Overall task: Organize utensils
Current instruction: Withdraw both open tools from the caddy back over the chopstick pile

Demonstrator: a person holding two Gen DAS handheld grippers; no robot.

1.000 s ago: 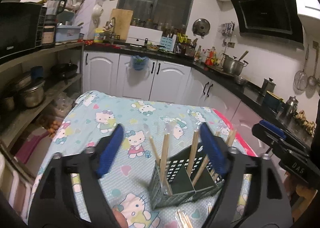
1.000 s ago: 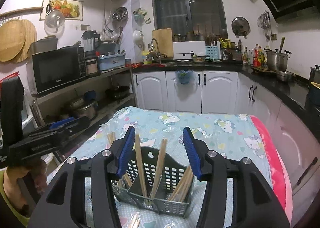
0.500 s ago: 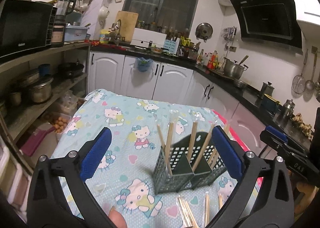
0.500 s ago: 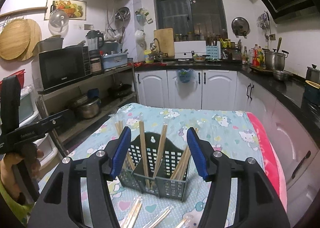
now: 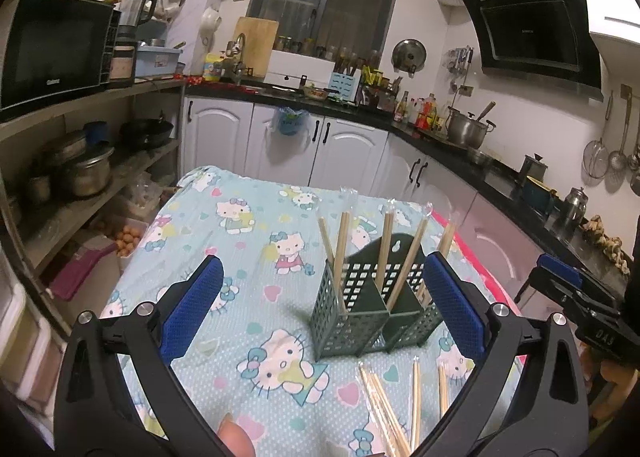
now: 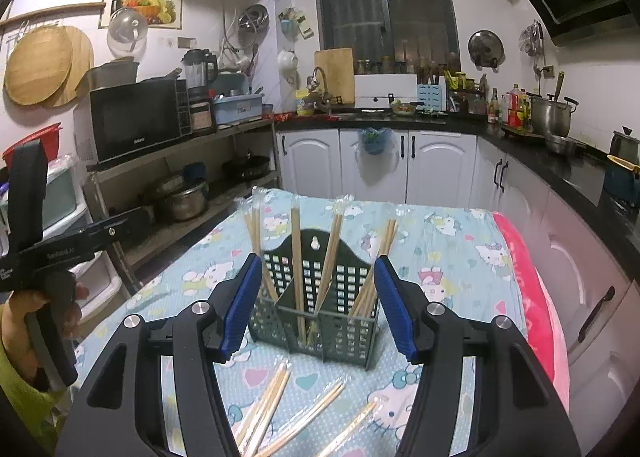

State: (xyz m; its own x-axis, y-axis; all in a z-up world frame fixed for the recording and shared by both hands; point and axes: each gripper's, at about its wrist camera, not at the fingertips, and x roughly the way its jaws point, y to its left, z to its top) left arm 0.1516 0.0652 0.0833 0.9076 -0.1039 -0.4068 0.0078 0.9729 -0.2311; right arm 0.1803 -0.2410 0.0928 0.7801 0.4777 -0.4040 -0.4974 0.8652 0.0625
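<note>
At centre frame my green basket [image 6: 316,297] holds wrapped chopsticks [image 6: 297,241] upright. Both my left gripper [image 5: 324,309] and right gripper [image 6: 316,297] stand released, jaws having just widened, empty.

White cabinets [image 6: 376,173] under a dark window [image 6: 384,5].

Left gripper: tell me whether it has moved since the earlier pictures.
Yes. The left gripper has backed away from the green basket, which now looks smaller, with loose chopsticks showing nearer the camera. Its jaws have just been opening, nothing between them.
</note>
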